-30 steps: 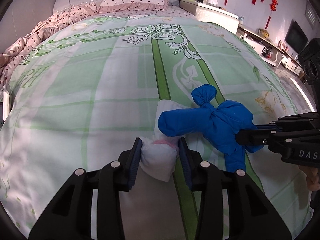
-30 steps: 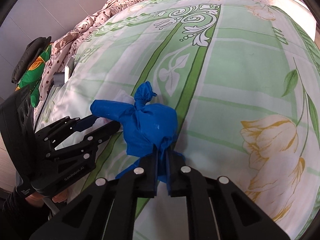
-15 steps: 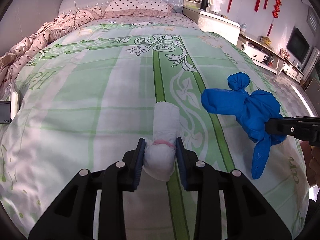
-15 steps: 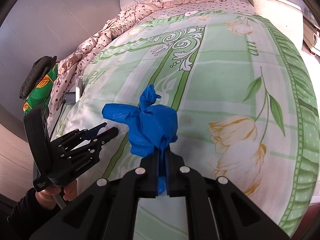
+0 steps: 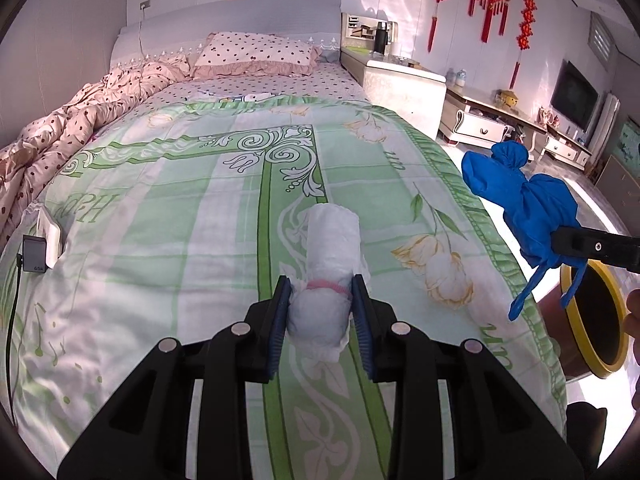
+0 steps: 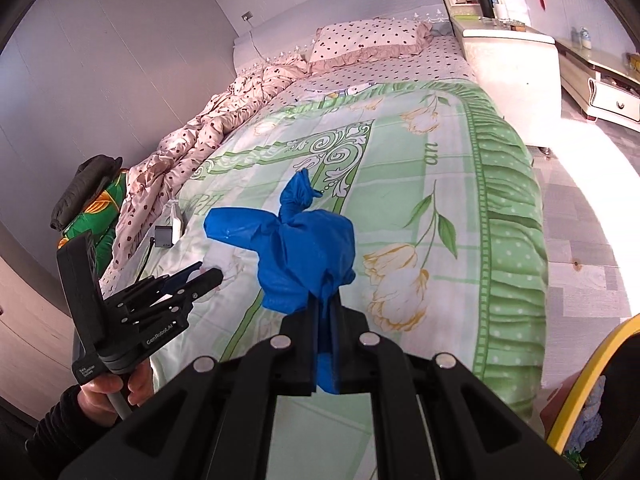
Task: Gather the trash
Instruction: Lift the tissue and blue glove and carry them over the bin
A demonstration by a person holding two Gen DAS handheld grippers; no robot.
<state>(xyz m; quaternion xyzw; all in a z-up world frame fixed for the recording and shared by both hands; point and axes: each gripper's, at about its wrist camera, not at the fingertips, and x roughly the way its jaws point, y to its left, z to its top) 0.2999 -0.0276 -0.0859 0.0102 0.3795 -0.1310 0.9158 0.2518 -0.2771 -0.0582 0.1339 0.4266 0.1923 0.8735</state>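
A bedroom: the bed (image 5: 160, 208) with its green floral cover fills most of both views, its frilled right edge (image 6: 508, 216) dropping to bare, sunlit floor (image 6: 580, 208) that runs open toward a white cabinet (image 5: 404, 84). Just off that edge, low at the right, stands a bin (image 5: 592, 320) with a yellow rim, its mouth dark and open. On the bed's left side a small charger (image 5: 33, 254) lies near the crumpled pink quilt (image 5: 60, 136).

The left gripper (image 5: 320, 308) is clamped on a white bundle (image 5: 326, 264) banded in pink, held over the cover's green stripe. The right gripper (image 6: 323, 316) is pinched tight on the tail of a knotted blue bag (image 6: 300, 248), which hangs in the air beyond the bed's edge, above and just beside the bin's rim.

Half a second ago the blue bag hung over the cover nearer the bundle; it has since swung out past the edge, and the bin has come into view. Both cameras sit higher and farther back, showing more of the room.
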